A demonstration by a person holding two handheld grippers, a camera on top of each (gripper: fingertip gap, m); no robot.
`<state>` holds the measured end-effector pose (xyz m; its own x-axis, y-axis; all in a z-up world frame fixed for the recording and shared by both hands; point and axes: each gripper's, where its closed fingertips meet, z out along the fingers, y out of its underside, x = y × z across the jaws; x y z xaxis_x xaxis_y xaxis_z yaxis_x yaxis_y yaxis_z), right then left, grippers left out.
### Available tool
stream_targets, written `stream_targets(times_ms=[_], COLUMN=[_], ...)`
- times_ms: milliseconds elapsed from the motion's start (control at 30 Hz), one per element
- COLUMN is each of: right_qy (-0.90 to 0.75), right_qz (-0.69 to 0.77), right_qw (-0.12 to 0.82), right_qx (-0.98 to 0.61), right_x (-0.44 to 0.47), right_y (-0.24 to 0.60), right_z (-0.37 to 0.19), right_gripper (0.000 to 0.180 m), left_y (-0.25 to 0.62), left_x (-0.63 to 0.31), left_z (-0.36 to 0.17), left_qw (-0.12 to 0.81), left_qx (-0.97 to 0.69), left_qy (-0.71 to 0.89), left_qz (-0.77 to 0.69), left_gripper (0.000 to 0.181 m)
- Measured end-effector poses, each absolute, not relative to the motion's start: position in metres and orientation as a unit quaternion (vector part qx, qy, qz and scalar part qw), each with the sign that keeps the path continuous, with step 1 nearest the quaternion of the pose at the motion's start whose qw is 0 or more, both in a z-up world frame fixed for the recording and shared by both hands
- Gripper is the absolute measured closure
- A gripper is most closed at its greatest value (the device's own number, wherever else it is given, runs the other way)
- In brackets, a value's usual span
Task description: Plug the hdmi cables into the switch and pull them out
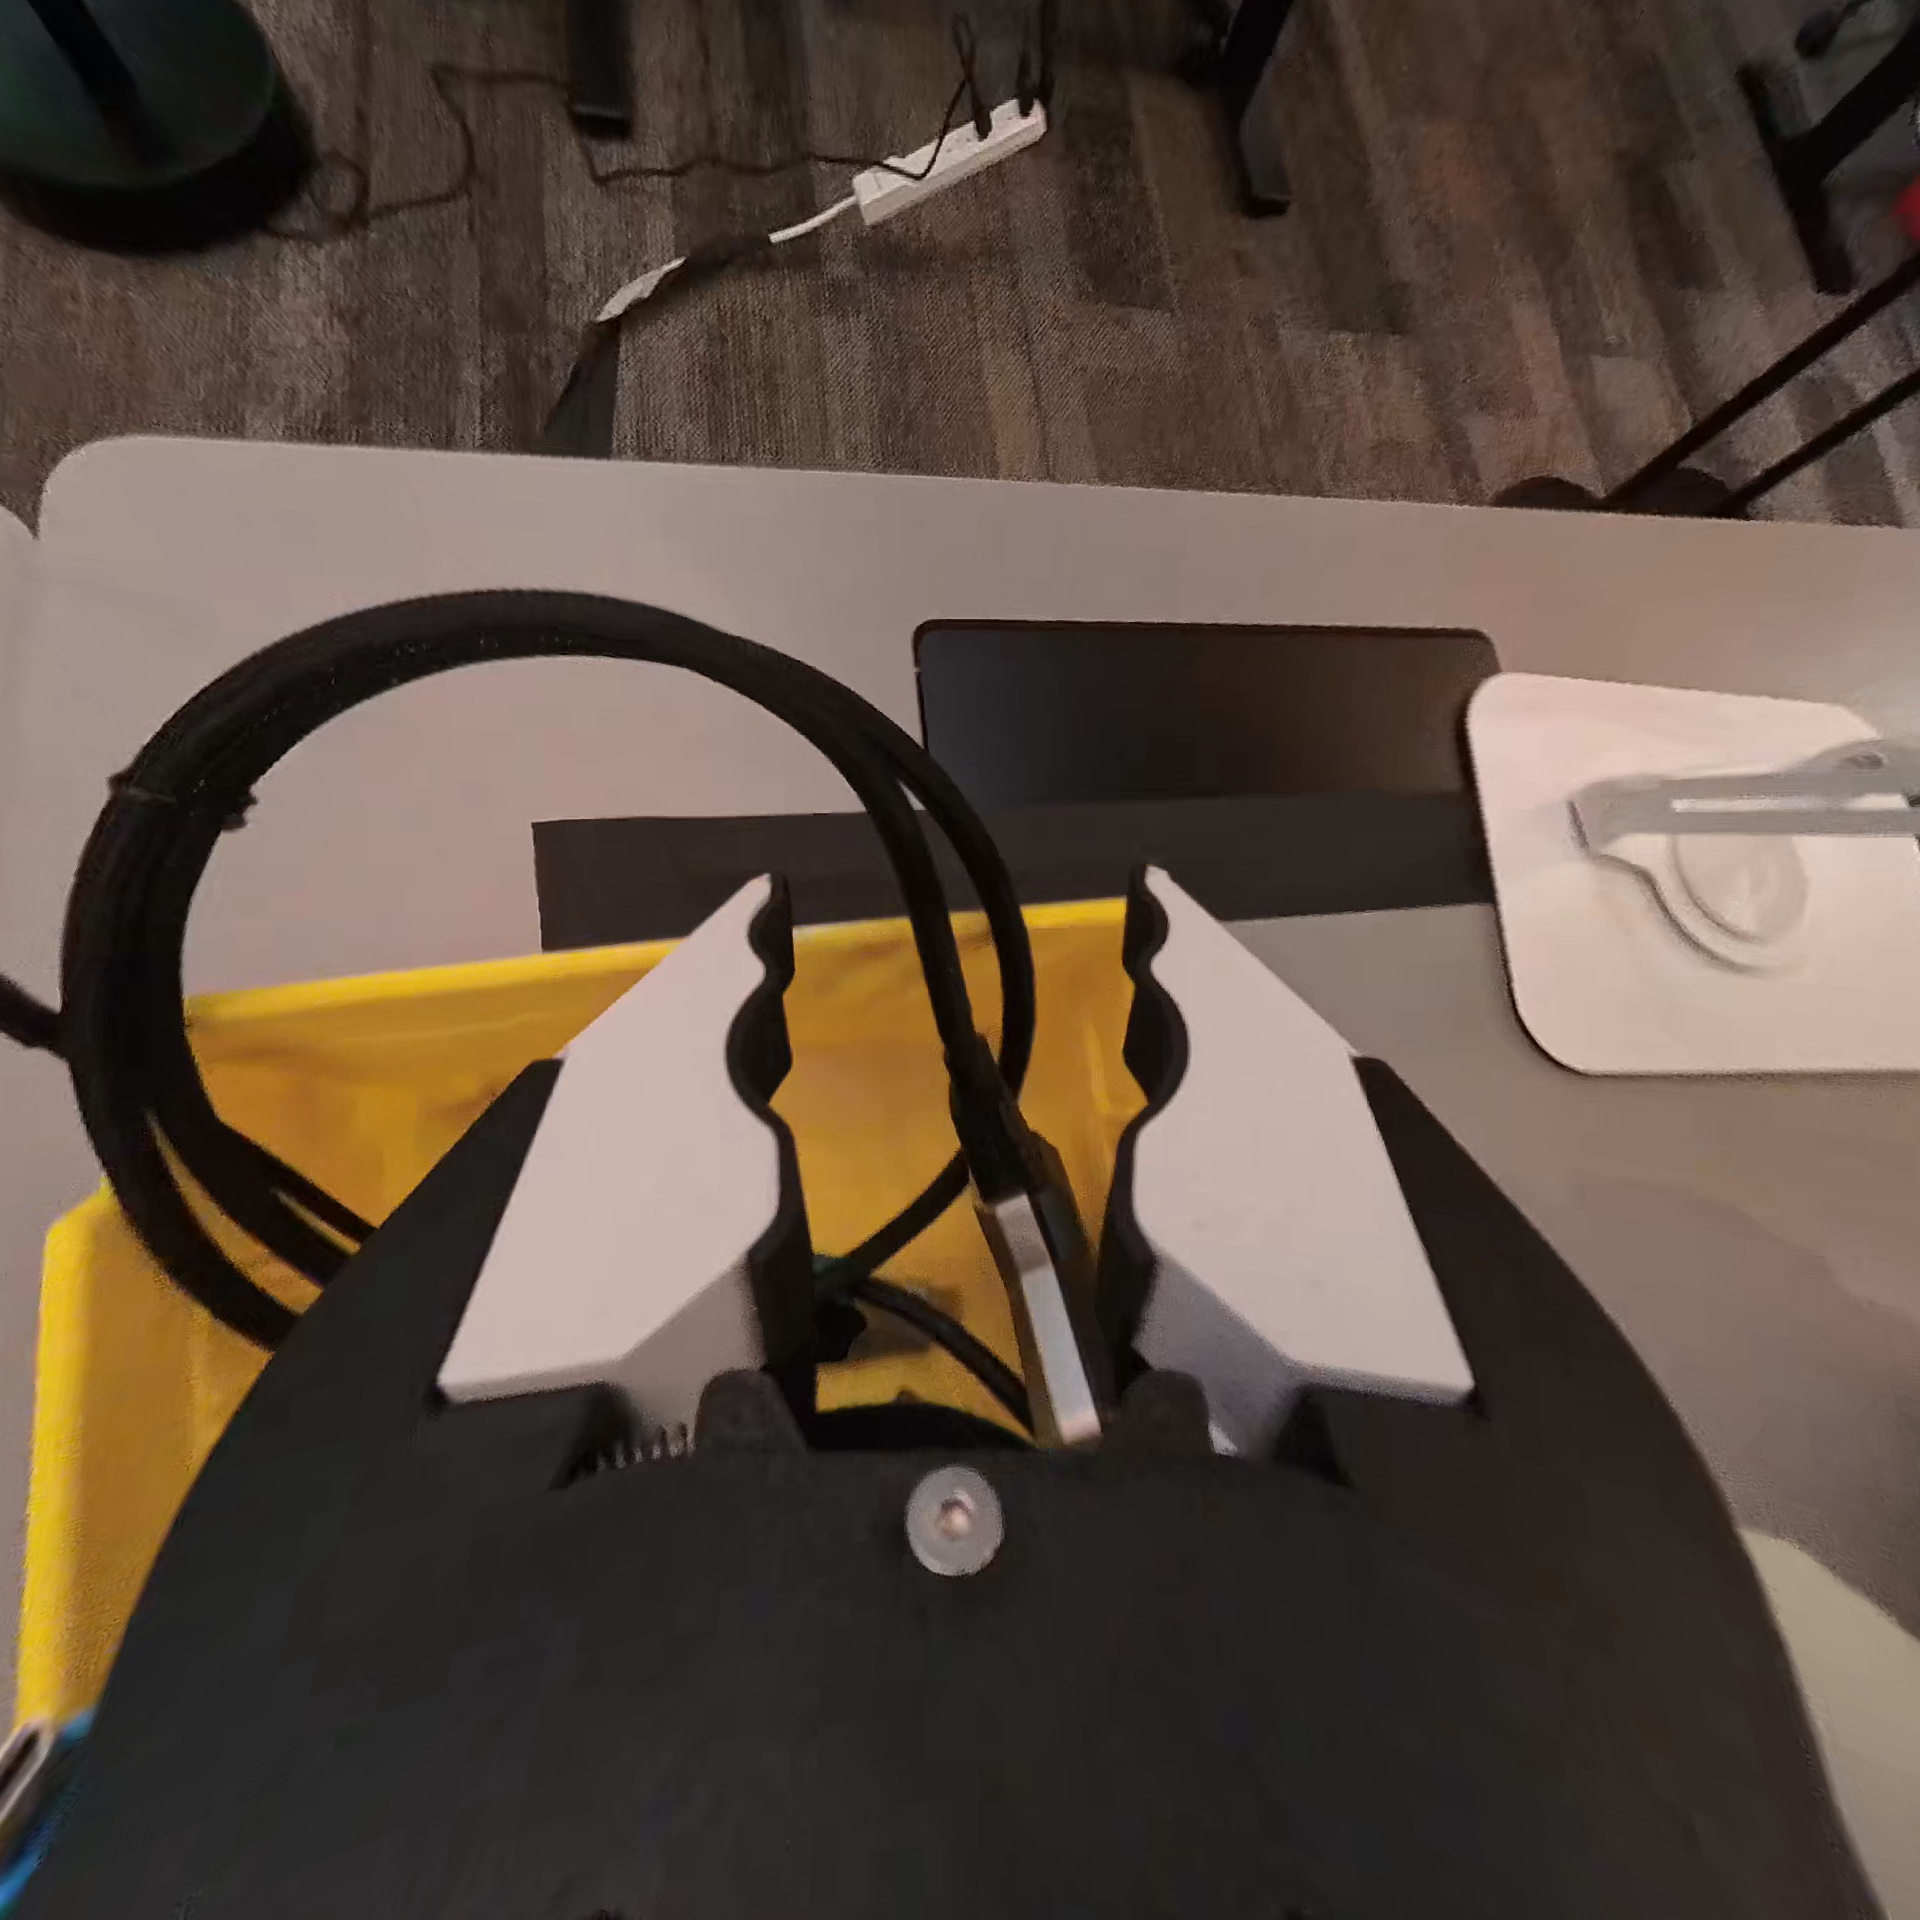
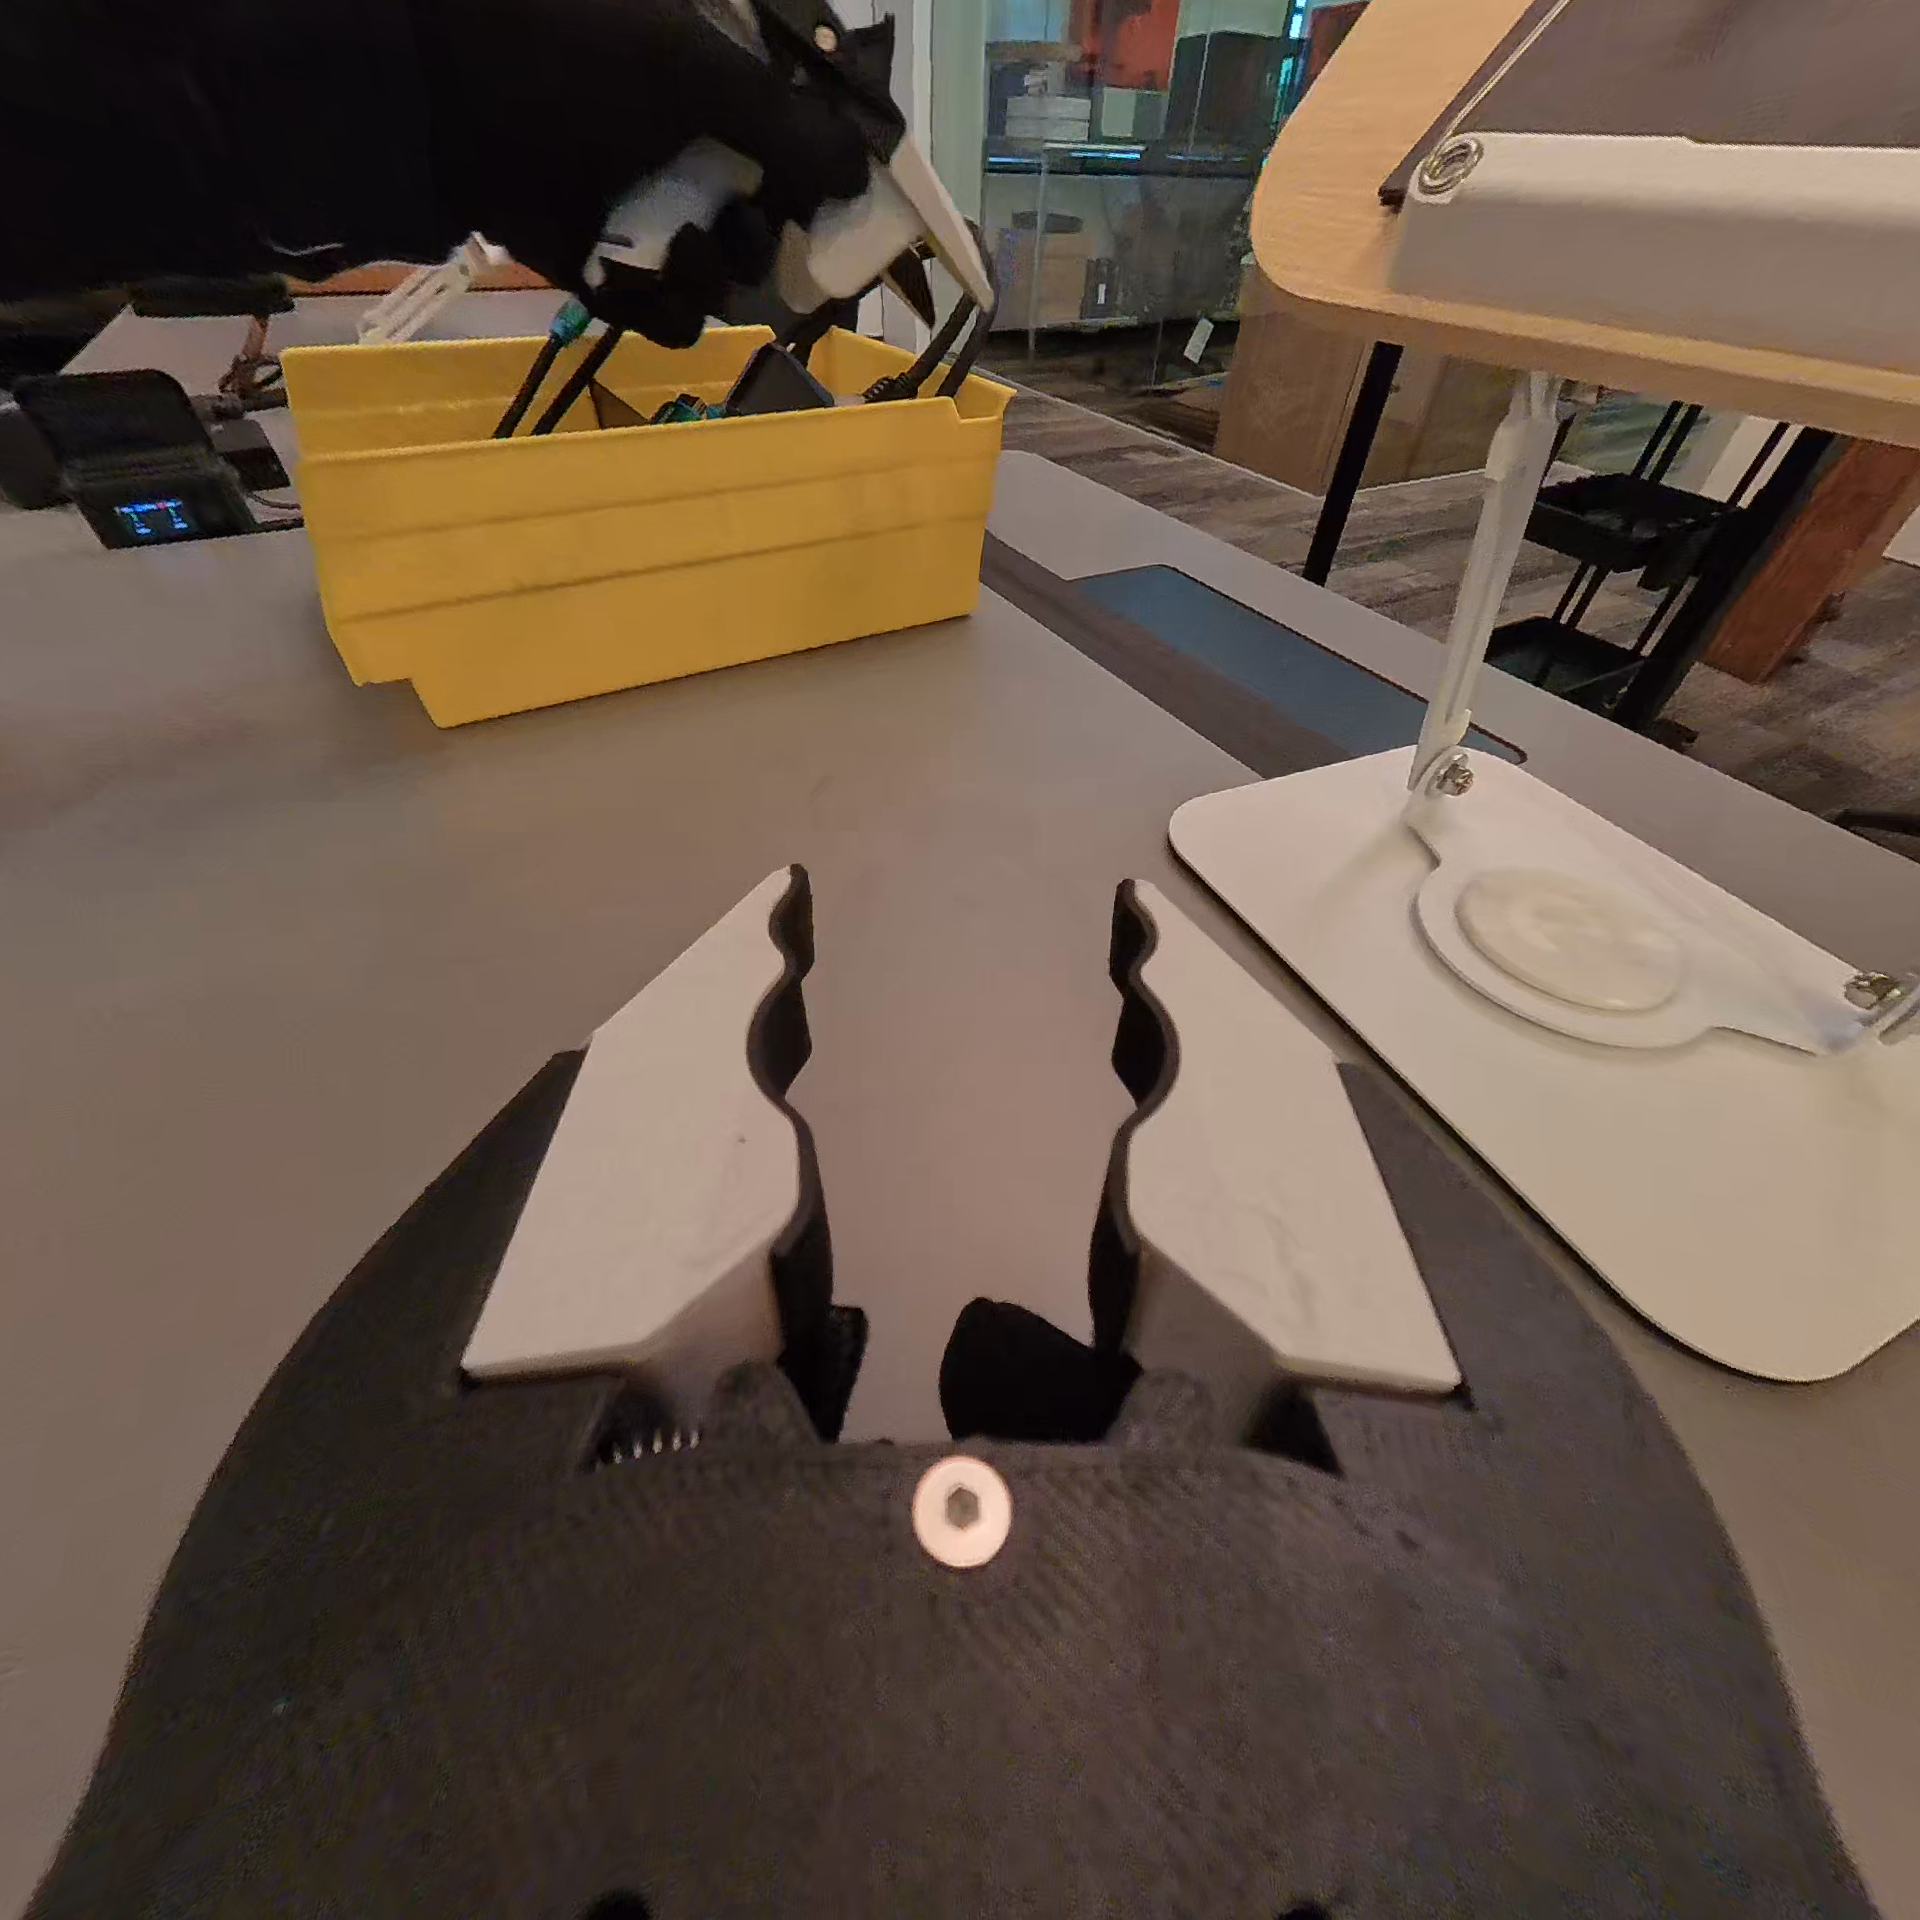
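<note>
Grey bench (image 2: 312,935) over wood-look floor (image 1: 1039,343), with a yellow bin (image 2: 644,561) as landmark. Coiled black hdmi cables (image 1: 499,623) spill from the bin, under the left gripper (image 1: 956,894), fingers apart. Right gripper (image 2: 961,883), also apart, is near the bin over bare bench. White stand base (image 2: 1558,1091) right of it. No readable writing.

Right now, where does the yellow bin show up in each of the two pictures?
Left wrist view: the yellow bin lies low and left, under the left gripper.
Right wrist view: the bin stands upper left on the table.
Shared landmark: the white stand base, at right in both.
</note>
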<state>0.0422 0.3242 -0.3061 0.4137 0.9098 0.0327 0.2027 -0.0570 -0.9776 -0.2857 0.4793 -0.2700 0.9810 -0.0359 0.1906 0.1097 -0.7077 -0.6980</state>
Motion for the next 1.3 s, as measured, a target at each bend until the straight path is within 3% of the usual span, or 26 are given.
stream_targets(times_ms=[67, 167, 200, 367, 867, 1300], right_qy=[-0.442, -0.465, -0.472, -0.481, -0.522, -0.513], right_qz=[0.32, 0.301, 0.296, 0.293, 0.267, 0.28], right_qw=[0.533, 0.53, 0.529, 0.525, 0.516, 0.518], right_qx=[-0.647, -0.642, -0.64, -0.638, -0.625, -0.624], right_x=[0.039, 0.035, 0.033, 0.032, 0.025, 0.026], right_y=[0.322, 0.318, 0.316, 0.314, 0.305, 0.305], right_z=[-0.309, -0.314, -0.315, -0.317, -0.326, -0.323], right_gripper=[0.123, 0.124, 0.124, 0.125, 0.126, 0.126], left_y=[0.491, 0.501, 0.503, 0.496, 0.436, 0.398], left_x=[-0.286, -0.281, -0.282, -0.285, -0.257, -0.226], left_z=[-0.277, -0.281, -0.278, -0.253, -0.08, -0.018], left_qw=[0.375, 0.376, 0.384, 0.424, 0.59, 0.623], left_qx=[-0.921, -0.92, -0.916, -0.897, -0.792, -0.754], left_qy=[-0.034, -0.029, -0.034, -0.035, 0.07, 0.133], left_qz=[-0.104, -0.109, -0.111, -0.116, -0.139, -0.161], left_gripper=[0.123, 0.165, 0.17, 0.173, 0.175, 0.175])
